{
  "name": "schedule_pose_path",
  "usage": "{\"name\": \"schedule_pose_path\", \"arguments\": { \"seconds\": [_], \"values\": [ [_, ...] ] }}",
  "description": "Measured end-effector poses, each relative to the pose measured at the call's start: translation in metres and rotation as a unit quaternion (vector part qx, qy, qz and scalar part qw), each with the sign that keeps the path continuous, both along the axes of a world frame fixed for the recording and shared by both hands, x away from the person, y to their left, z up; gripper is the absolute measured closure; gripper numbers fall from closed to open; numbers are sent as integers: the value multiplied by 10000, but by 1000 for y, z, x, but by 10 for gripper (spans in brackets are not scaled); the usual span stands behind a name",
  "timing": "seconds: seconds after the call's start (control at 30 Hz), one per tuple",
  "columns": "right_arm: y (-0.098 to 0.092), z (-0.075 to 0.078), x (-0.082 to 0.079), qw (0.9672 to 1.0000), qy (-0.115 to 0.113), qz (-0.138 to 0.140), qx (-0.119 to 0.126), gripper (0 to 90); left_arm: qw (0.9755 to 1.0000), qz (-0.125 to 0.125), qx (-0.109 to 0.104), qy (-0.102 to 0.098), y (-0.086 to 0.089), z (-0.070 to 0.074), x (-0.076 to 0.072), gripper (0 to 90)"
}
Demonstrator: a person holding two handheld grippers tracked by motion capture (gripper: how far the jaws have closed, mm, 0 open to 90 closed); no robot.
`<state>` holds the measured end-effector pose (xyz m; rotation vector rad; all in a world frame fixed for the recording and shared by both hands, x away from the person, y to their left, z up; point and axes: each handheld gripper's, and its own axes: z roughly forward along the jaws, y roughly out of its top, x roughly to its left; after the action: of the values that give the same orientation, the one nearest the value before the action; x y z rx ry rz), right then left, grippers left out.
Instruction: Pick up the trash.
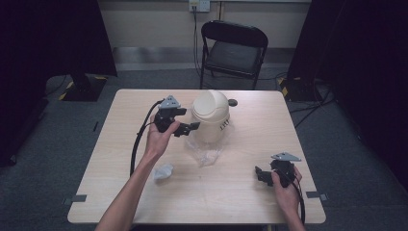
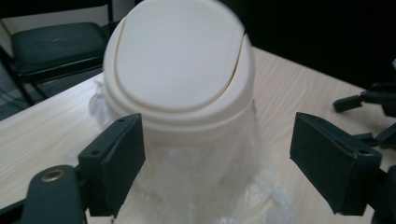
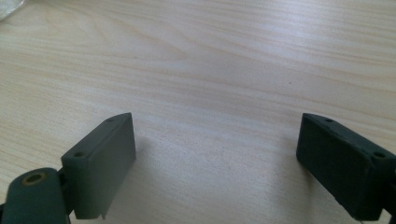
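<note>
At the frame's centre the left gripper (image 1: pixel 188 128) spreads its jaws wide toward the cream bin (image 1: pixel 210 115), seemingly to grasp it, while the right gripper (image 1: pixel 262 174) idles wide lower right.

A black folding chair (image 1: pixel 234 50) stands beyond the far edge of the light wooden table (image 1: pixel 250 187), facing it. Behind it a wall socket (image 1: pixel 199 5) has a cable hanging down. Dark curtains (image 1: pixel 48 38) flank the room on grey carpet (image 1: pixel 48 159)

Cream bin (image 2: pixel 180 70), black jaws, pale wood-grain table (image 3: pixel 210 60).
</note>
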<state>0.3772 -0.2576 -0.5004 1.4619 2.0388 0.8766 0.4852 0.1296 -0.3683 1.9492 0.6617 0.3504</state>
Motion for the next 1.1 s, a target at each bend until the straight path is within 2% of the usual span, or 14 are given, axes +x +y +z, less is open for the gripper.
{"name": "schedule_pose_path", "arguments": {
  "seconds": [0.13,0.23,0.37,0.43,0.5,0.53,0.57,0.6,0.63,0.7,0.83,0.87,0.93,1.1],
  "values": [
    [0,0,0,10000,-1,-2,-2,110,9999,-68,116,-76,-17,1,9,180],
    [0,0,0,10000,-2,-4,-5,110,9998,-186,98,10,-26,-1,16,181],
    [0,0,0,10000,-3,-5,-5,111,9995,-203,233,67,-38,-6,22,180],
    [0,0,0,10000,-5,-5,-4,111,9996,-186,212,85,-43,-8,25,179],
    [0,0,0,10000,-5,-6,-5,111,9994,-187,143,243,-50,-11,28,174],
    [0,0,0,10000,-3,-5,-5,111,9993,-204,217,218,-54,-12,29,174],
    [0,0,0,10000,-3,-5,-6,111,9990,-161,387,171,-57,-13,29,166],
    [0,0,0,10000,-5,-6,-6,111,9985,-104,521,116,-59,-15,30,170],
    [0,0,0,10000,2,-5,-3,112,9984,-92,543,162,-60,-16,31,169],
    [0,0,-1,10000,-1,-6,-5,113,9986,-104,469,235,-60,-20,34,170],
    [0,0,-1,10000,0,-7,-4,113,9980,-106,605,179,-65,-23,35,172],
    [0,0,-1,10000,-1,-7,-4,113,9977,-135,619,253,-66,-24,36,172],
    [0,0,-1,10000,-2,-7,-4,113,9975,-134,672,192,-67,-25,38,173],
    [0,0,-1,10000,-3,-13,-4,113,9973,-139,676,259,-70,-27,43,175]
  ]
}}
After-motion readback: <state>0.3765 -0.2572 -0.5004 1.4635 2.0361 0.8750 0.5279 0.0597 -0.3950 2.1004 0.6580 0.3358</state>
